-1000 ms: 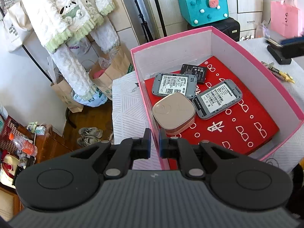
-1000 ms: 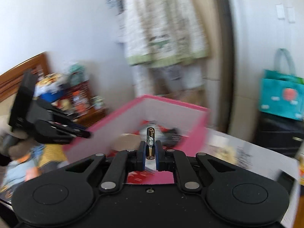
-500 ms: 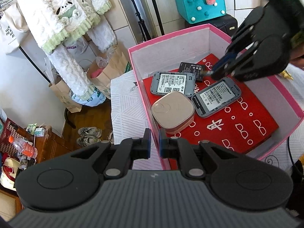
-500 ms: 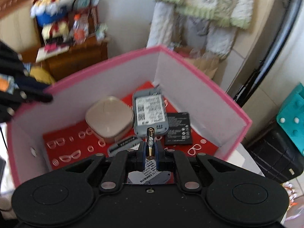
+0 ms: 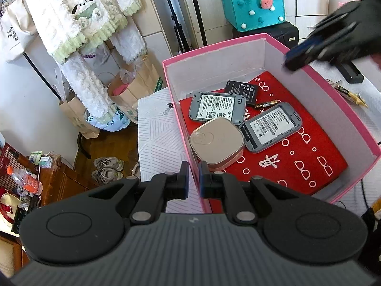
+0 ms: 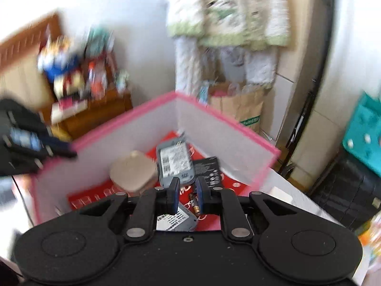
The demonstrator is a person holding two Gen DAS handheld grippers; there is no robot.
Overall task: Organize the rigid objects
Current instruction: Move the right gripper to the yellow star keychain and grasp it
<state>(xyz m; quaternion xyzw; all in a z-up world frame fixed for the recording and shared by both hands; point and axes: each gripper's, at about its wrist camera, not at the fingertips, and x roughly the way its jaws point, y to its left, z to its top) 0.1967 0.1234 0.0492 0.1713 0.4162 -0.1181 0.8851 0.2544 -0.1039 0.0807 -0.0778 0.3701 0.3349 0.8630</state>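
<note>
A pink box (image 5: 214, 56) with a red lining holds two grey router-like devices (image 5: 217, 106) (image 5: 271, 126), a beige square case (image 5: 217, 140), a black battery pack (image 5: 241, 90) and a small gold-black battery (image 5: 266, 105). My left gripper (image 5: 194, 178) is shut on the box's near left wall. My right gripper (image 6: 187, 189) is slightly open and empty, above the box's right side; it shows blurred in the left wrist view (image 5: 295, 58). The small battery (image 6: 194, 202) lies below it on the lining.
The box stands on a white patterned cloth (image 5: 157, 138). More small batteries (image 5: 347, 94) and a black object (image 5: 350, 71) lie on the table right of the box. A teal bag (image 5: 253, 2), paper bags (image 5: 133, 83) and hanging clothes stand behind.
My right gripper let go of the small battery, which now lies in the box, and pulled up and back to the right. The left gripper stayed on the wall.
</note>
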